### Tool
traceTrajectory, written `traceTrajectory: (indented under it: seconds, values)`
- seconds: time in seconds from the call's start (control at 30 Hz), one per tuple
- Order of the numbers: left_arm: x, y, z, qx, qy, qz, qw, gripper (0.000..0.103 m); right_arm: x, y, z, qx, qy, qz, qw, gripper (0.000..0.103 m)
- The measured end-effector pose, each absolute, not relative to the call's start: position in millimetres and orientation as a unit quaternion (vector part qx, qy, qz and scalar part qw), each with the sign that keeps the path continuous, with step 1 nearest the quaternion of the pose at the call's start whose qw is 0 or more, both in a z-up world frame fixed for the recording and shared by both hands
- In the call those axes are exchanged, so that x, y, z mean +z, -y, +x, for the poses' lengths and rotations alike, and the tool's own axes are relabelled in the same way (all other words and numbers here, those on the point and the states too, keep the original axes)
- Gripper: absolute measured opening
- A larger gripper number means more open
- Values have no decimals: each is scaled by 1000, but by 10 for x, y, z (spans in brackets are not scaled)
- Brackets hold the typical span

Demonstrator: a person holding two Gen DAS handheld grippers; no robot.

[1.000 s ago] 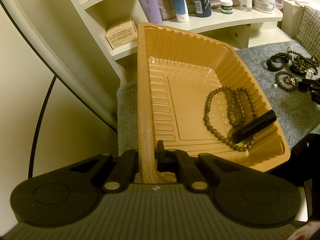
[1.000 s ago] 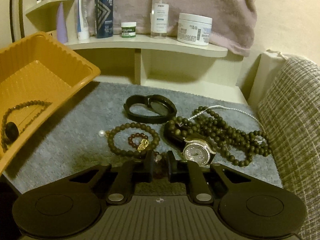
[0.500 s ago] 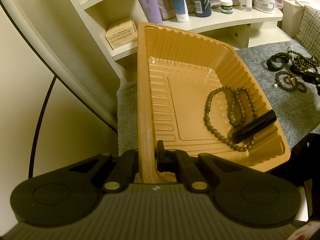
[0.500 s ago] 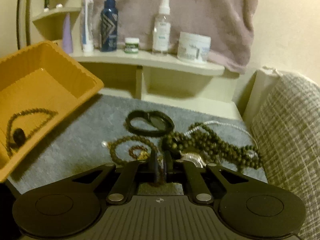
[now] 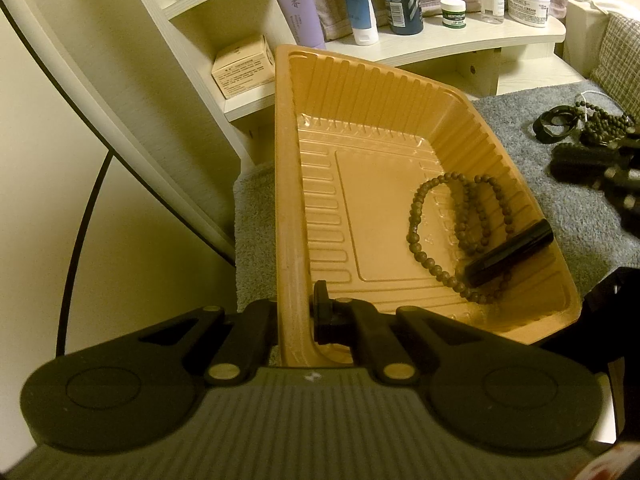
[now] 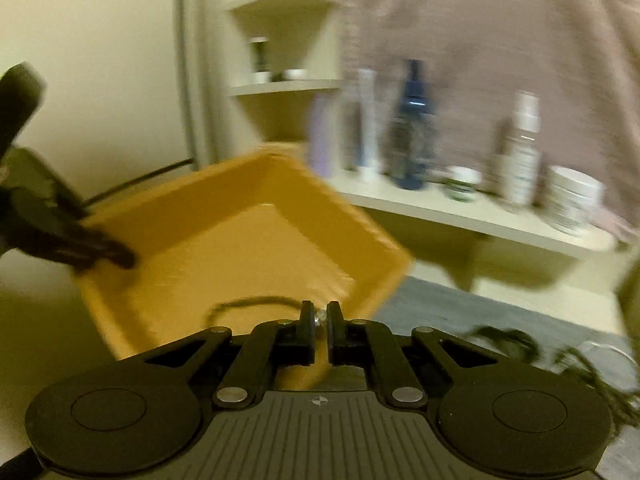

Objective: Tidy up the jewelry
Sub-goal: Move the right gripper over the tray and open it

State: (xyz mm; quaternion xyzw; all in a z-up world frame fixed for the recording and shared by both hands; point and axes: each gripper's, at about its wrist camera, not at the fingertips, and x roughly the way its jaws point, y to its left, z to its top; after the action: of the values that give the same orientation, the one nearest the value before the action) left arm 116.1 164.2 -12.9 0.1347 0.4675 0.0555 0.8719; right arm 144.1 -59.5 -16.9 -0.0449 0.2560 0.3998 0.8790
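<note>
An orange plastic tray (image 5: pixel 286 168) stands tilted on a grey mat, and my left gripper (image 5: pixel 294 316) is shut on its near rim. Inside lie a brown bead necklace (image 5: pixel 416 220) and a black cylinder (image 5: pixel 508 256). My right gripper (image 6: pixel 319 317) hovers at the tray's (image 6: pixel 240 248) near corner, shut on a small piece of jewelry; only a shiny bit shows between the pads. The right wrist view is motion-blurred. In the left wrist view the right gripper (image 5: pixel 592 164) shows as a dark blur above the mat, right of the tray.
A black bangle (image 5: pixel 556 126) and dark bead strands (image 5: pixel 608 124) lie on the grey mat (image 5: pixel 520 120) at the right. A white shelf (image 5: pixel 440 40) with bottles and jars runs behind the tray. A checked cushion (image 5: pixel 620 52) borders the far right.
My right gripper rose from the pile with a small piece pinched and swung left toward the tray. The left gripper and the tray kept still.
</note>
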Motion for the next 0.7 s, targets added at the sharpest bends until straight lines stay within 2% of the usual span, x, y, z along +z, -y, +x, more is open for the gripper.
traceTrajectory:
  seconds: [0.33, 0.37, 0.43, 0.5, 0.7]
  values:
    - [-129, -1639, 1164, 55, -467, 133, 872, 2, -261, 365, 1406, 441, -261, -55, 857, 7]
    - [-127, -1640, 1162, 55, -467, 133, 872, 2, -269, 376, 1388, 440, -259, -58, 858, 8]
    - [-130, -1644, 1161, 56, -468, 131, 872, 2, -274, 423, 1380, 436, -255, -51, 861, 24]
    - [-134, -1644, 1157, 56, -468, 131, 872, 2, -281, 481, 1397, 424, -260, -42, 866, 33]
    - [-140, -1652, 1153, 56, -467, 129, 873, 2, -380, 768, 1472, 365, -282, -12, 887, 33]
